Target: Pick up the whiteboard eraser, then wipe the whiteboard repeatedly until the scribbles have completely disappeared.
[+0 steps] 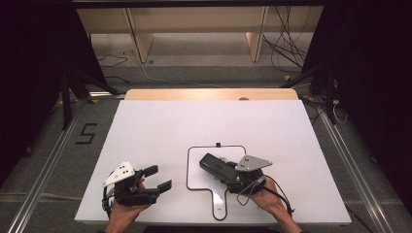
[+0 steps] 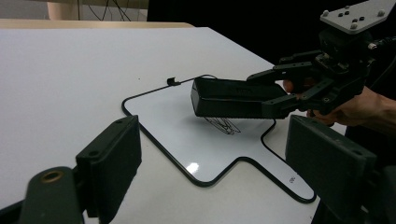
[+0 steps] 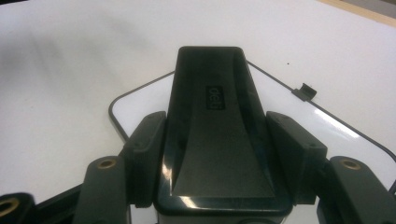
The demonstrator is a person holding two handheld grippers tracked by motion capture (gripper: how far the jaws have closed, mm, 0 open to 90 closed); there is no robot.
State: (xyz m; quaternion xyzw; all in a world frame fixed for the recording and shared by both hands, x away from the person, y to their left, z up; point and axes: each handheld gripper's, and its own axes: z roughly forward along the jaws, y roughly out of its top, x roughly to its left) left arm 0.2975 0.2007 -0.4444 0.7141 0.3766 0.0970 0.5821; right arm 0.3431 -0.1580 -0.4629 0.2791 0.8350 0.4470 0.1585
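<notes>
The right gripper (image 1: 224, 171) was clamped on a black whiteboard eraser (image 1: 216, 166) over the small whiteboard (image 1: 197, 182) near the table's front edge; scribbles (image 2: 224, 125) remained unwiped beneath it.

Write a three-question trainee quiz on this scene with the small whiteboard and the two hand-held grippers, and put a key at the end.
1. True or false: the right gripper is shut on the black eraser.
2. Where are the pen scribbles on the small whiteboard? A) just under the eraser B) at the handle end C) on the clip
3. Fill in: the left gripper has its jaws ____ with nothing between them.

Key: 1 true; 2 A; 3 open.
</notes>
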